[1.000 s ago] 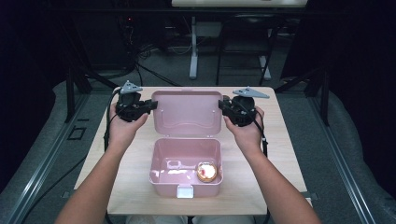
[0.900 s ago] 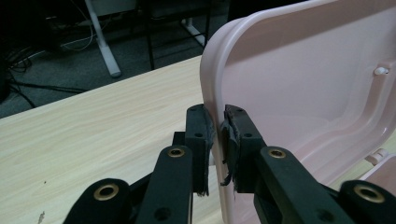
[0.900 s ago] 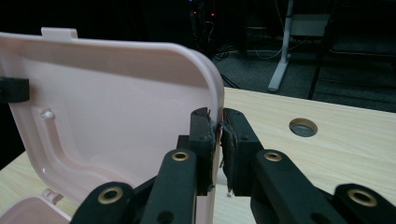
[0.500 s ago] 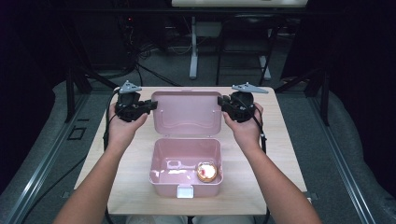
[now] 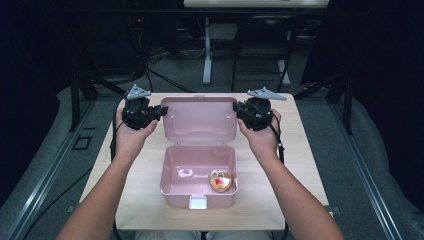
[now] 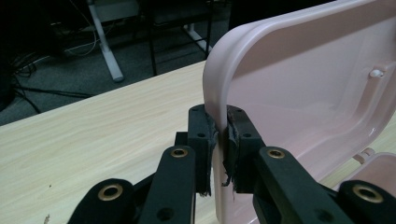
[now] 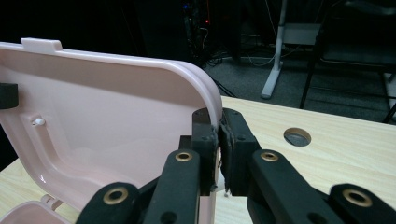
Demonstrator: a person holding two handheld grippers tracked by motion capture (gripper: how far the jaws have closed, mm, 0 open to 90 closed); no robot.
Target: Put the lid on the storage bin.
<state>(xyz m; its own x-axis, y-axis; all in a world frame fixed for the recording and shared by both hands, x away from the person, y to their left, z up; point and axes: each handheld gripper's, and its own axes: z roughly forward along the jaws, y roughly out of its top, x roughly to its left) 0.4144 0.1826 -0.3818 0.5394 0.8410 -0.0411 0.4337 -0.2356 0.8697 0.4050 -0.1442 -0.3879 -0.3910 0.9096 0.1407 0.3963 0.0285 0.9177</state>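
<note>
1. Overhead, both of the person's forearms reach forward from the near edge of the wooden table (image 5: 300,150), one on each side of the pink box (image 5: 198,190), which sits at the middle of the table near the person.
2. Left hand (image 5: 131,137) sits just left of the box's raised lid (image 5: 199,120), with the left gripper (image 5: 156,111) pointing inward at the lid's left edge.
3. Right hand (image 5: 260,137) mirrors it just right of the lid, the right gripper (image 5: 241,111) pointing inward at the lid's right edge.
4. Seen from the left gripper view, the left gripper (image 6: 220,140) is clenched on the lid's rim (image 6: 215,102): the thin pink edge runs between the two black jaws, and both pads press on it.
5. Seen from the right gripper view, the right gripper (image 7: 218,140) grasps the opposite rim of the lid (image 7: 212,100) the same way, the edge pinched between its pads.
6. Lid stands upright behind the open box, hinged at the box's far wall.
7. Inside the box, a small round orange-and-clear object (image 5: 220,181) lies toward its right near corner, well apart from both grippers.
</note>
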